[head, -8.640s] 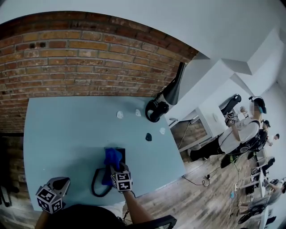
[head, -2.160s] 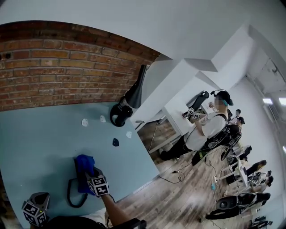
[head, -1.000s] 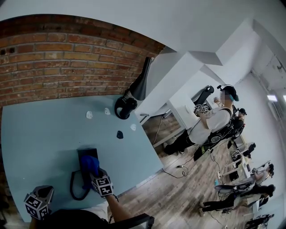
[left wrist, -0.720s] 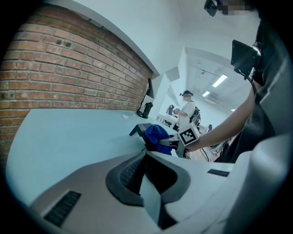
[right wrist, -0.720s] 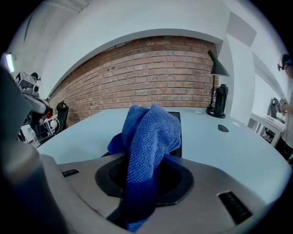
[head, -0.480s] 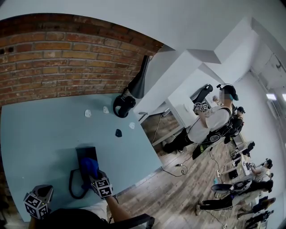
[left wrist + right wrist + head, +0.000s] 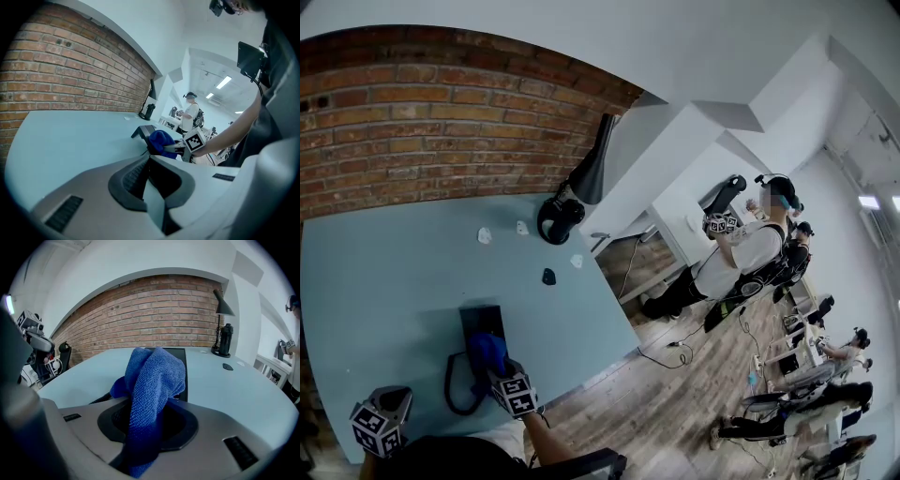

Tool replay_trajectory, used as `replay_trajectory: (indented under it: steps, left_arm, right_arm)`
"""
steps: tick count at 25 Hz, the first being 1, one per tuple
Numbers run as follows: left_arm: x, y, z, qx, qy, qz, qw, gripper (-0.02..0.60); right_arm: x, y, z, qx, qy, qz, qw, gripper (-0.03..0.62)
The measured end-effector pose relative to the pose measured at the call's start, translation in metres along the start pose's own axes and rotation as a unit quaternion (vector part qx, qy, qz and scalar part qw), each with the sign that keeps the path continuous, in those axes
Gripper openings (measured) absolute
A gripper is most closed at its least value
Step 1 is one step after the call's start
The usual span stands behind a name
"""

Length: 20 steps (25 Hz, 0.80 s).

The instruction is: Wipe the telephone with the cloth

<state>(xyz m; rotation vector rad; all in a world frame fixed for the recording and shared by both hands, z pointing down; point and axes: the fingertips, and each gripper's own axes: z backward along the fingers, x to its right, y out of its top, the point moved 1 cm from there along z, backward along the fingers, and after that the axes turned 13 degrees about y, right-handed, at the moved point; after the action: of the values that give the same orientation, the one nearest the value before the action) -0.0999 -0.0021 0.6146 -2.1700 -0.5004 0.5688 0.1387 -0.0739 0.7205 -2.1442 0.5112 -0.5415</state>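
A black telephone (image 7: 480, 322) lies on the light blue table (image 7: 384, 281), its cord (image 7: 453, 397) looped at the near left. My right gripper (image 7: 495, 367) is shut on a blue cloth (image 7: 487, 351), which rests on the telephone's near end. In the right gripper view the cloth (image 7: 152, 380) bulges out of the jaws and hides most of the telephone (image 7: 180, 357). My left gripper (image 7: 394, 401) hangs at the table's near left edge, apart from the telephone. Its jaws are shut on nothing (image 7: 152, 197). From there I see the cloth (image 7: 161, 139) and the telephone (image 7: 142, 131).
A black lamp (image 7: 591, 178) and a dark round object (image 7: 555, 221) stand at the table's far right by the brick wall. Small white pieces (image 7: 485, 236) and a dark one (image 7: 547, 277) lie beyond the telephone. People stand across the room at right.
The right gripper with the cloth has slid a little toward me along the telephone. The left gripper has stayed at the near left edge.
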Motion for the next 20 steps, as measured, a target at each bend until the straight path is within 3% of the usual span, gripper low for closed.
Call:
replay_trajectory:
  steps: [7, 12, 16, 18, 20]
  left_arm:
    - [0.0, -0.001, 0.0, -0.001, 0.001, 0.003, 1.0, 0.002]
    - [0.0, -0.002, -0.002, -0.001, 0.003, 0.005, 1.0, 0.002]
    - [-0.001, -0.001, 0.0, -0.001, 0.009, 0.01, 0.9999, 0.002]
    - [-0.004, -0.001, 0.001, 0.0, 0.014, 0.012, 0.9998, 0.002]
    - [-0.006, -0.002, 0.002, -0.001, 0.018, 0.014, 0.9997, 0.002]
  right_arm:
    - [-0.006, -0.006, 0.004, -0.008, 0.009, 0.003, 1.0, 0.132]
    - [0.002, -0.011, 0.002, -0.048, 0.052, -0.043, 0.997, 0.132]
    - [0.002, 0.012, 0.006, -0.111, 0.102, 0.042, 0.988, 0.132]
    - [0.009, 0.044, 0.005, -0.079, 0.103, 0.065, 0.989, 0.132]
    - [0.03, 0.079, 0.002, -0.021, 0.074, 0.05, 0.996, 0.133]
